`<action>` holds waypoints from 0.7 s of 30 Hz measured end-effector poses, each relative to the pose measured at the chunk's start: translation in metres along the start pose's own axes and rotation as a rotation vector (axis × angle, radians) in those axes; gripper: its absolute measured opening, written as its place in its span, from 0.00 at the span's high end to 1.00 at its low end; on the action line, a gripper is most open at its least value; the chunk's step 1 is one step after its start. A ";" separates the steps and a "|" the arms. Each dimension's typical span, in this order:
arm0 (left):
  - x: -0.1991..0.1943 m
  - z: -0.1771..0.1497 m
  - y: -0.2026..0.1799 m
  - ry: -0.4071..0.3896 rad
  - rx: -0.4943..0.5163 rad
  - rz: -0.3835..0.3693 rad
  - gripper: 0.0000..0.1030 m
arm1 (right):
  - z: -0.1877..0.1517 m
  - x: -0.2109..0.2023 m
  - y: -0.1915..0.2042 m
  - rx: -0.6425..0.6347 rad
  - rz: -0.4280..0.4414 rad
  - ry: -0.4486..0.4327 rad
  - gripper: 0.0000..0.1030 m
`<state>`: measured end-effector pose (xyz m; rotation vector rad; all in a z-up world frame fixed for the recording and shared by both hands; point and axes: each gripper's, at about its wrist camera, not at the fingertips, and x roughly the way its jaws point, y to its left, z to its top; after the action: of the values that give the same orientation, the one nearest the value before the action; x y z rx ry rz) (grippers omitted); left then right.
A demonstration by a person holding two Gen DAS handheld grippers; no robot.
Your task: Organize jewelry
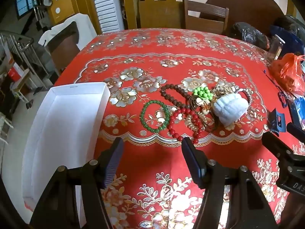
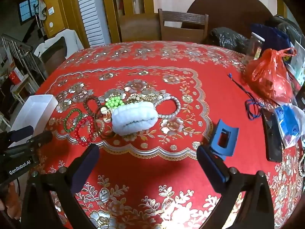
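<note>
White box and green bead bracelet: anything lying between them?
Nothing. In the left wrist view only bare red tablecloth separates the white box from the green bead bracelet; the right wrist view agrees.

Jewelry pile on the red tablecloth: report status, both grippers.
Left gripper open, right gripper open, both empty. Green bead bracelet nearest the white cardboard box. Fluffy white scrunchie lies atop the pile.

Bright, even indoor light, soft shadows beneath the claws, heavy fisheye bending with dark vignetted corners.
</note>
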<state>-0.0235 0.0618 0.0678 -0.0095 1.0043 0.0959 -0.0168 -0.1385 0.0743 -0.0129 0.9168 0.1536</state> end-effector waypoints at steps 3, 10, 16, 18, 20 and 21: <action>0.003 -0.001 0.004 0.014 -0.016 -0.015 0.27 | 0.001 0.002 -0.002 -0.002 0.006 0.005 0.00; 0.013 -0.003 0.022 0.061 -0.078 -0.051 0.27 | 0.004 0.009 0.000 -0.004 0.019 0.016 0.00; 0.017 -0.002 0.043 0.098 -0.161 -0.138 0.27 | 0.007 0.015 0.000 -0.001 0.038 0.024 0.00; 0.019 -0.002 0.046 0.105 -0.162 -0.134 0.27 | 0.008 0.016 -0.002 0.009 0.051 0.032 0.00; 0.021 -0.001 0.049 0.110 -0.166 -0.123 0.27 | 0.009 0.017 -0.005 0.024 0.068 0.047 0.00; 0.022 -0.001 0.050 0.112 -0.171 -0.119 0.27 | 0.010 0.017 -0.005 0.034 0.079 0.053 0.00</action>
<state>-0.0168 0.1133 0.0510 -0.2331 1.1024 0.0725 0.0019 -0.1409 0.0661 0.0512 0.9736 0.2116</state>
